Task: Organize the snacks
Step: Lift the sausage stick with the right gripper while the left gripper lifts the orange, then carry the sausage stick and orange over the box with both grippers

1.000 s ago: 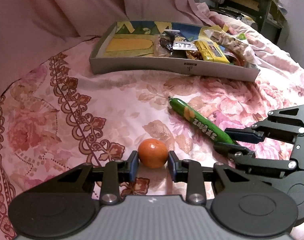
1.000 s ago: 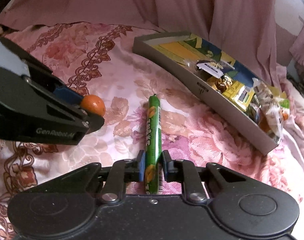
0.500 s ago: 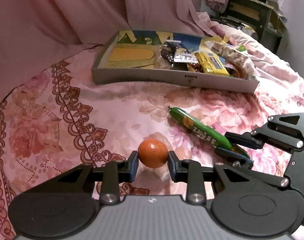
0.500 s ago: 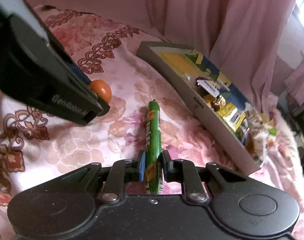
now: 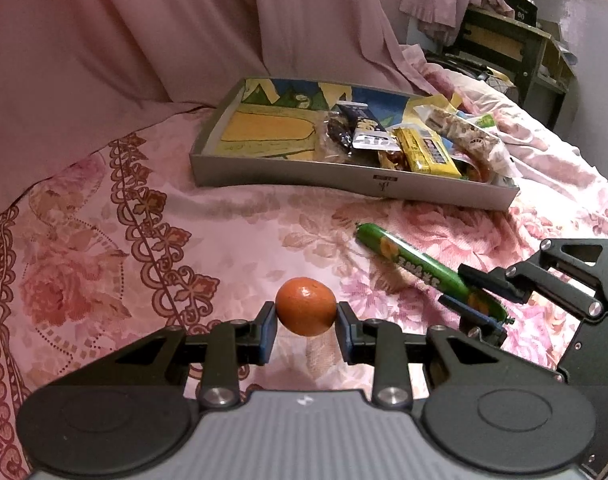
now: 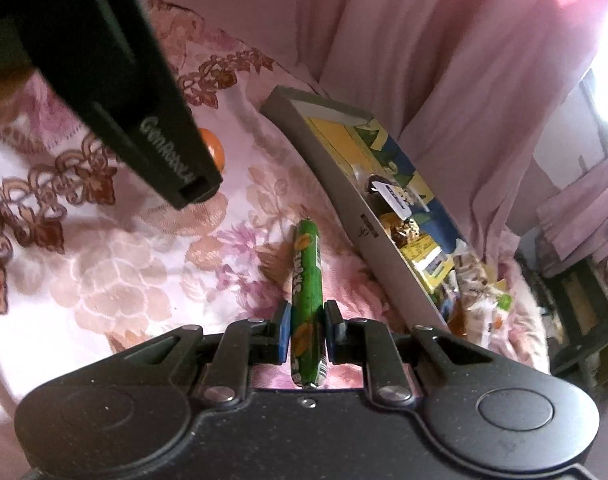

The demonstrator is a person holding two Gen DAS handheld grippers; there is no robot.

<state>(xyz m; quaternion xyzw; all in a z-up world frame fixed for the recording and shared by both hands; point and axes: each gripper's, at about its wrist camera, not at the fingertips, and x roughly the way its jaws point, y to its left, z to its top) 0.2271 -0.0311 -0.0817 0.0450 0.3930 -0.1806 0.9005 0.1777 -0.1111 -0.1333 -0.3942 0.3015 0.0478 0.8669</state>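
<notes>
With both grippers over the floral bedspread (image 5: 208, 216), I see the left gripper (image 5: 306, 326) clamped on the orange (image 5: 306, 306), lifted clear of the cloth. Right gripper (image 6: 308, 330) is clenched on the green snack stick (image 6: 306, 276). Grey tray (image 5: 344, 182) with packets sits beyond, well apart.

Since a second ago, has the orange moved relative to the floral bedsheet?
Yes. The orange, clamped by the left gripper, has lifted off the bedsheet and now casts a shadow beneath it.
</notes>
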